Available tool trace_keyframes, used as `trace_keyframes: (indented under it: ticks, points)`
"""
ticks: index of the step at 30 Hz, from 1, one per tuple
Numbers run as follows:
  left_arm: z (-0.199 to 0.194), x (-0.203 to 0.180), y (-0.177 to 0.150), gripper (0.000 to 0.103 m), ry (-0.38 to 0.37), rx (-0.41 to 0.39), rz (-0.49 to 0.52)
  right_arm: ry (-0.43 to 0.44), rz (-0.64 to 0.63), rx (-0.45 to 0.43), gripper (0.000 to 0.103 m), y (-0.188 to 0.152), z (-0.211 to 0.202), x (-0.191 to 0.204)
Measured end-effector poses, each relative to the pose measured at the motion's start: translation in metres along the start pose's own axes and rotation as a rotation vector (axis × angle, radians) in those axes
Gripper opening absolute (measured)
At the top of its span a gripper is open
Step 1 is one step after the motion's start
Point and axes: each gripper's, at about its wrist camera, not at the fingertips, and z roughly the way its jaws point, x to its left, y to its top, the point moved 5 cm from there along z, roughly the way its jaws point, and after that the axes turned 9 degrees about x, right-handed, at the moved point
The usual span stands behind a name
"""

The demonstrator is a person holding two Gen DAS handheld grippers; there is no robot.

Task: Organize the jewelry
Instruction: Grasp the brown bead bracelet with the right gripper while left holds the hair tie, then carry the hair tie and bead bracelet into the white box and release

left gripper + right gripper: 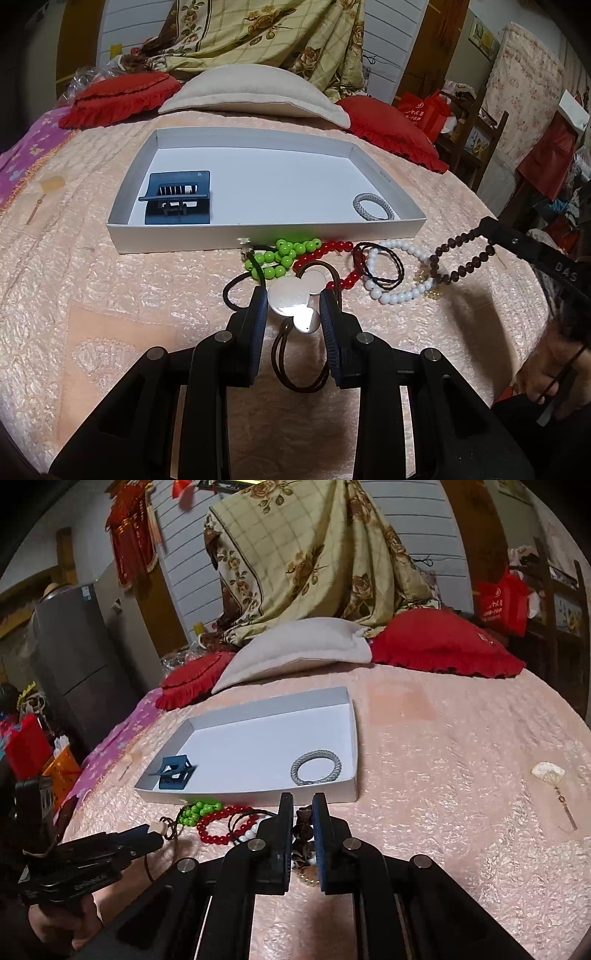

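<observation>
The shallow white cardboard tray (pixel 258 236) lies on the pink quilted bedspread (pixel 110 295) and holds only two pieces so far: a dark blue plastic claw hair clip (pixel 178 197) at its left end and a grey woven hair tie (pixel 373 206) in the near right corner, so the sorting looks barely begun. Most of the jewelry is in a loose heap on the bedspread just beside the tray's near wall: a white round-bead bracelet (pixel 399 293), a red glossy-bead bracelet (pixel 334 251), a bright green bead bracelet (pixel 286 254), and a thin black cord loop (pixel 384 266) lying across the white beads. The left gripper (pixel 294 306) has its jaws released and spread on either side of a silver mouse-head-shaped pendant on a brown cord (pixel 293 301), apparently not yet closed on it. The right gripper (pixel 303 812) is clenched on a dark brown faceted-bead bracelet (pixel 461 258), which hangs from its tips lifted over the right edge of the heap and looks likely to go to the tray next. By my estimate six pieces remain outside. A small cream fan-shaped charm (pixel 548 773) lies well apart to the right; whether it belongs to the task I cannot tell.
</observation>
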Motion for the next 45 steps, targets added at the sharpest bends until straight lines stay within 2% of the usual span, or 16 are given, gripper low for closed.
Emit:
trace_keyframes:
  ticks: [9, 24, 29, 34, 38, 45]
  points:
    - [-0.008, -0.005, -0.006, 0.027, 0.031, -0.003, 0.008, 0.012, -0.04, -0.001, 0.009, -0.013, -0.018, 0.029]
    - [-0.029, 0.001, -0.008, 0.027, 0.118, 0.001, 0.011, 0.03, -0.07, 0.02, 0.009, -0.01, -0.016, 0.04]
    - [-0.044, 0.007, -0.001, 0.027, 0.107, -0.015, -0.006, 0.03, -0.078, 0.034, 0.009, -0.007, -0.014, 0.042]
    - [-0.041, 0.018, 0.024, 0.027, 0.077, -0.028, -0.037, 0.036, -0.093, 0.028, 0.009, 0.012, -0.006, 0.048]
    - [-0.036, 0.027, 0.056, 0.027, 0.062, -0.061, -0.057, 0.048, -0.11, -0.002, 0.009, 0.045, 0.0, 0.054]
    - [0.005, 0.04, 0.119, 0.027, 0.037, -0.07, -0.104, 0.089, -0.07, -0.004, 0.009, 0.095, 0.042, 0.055]
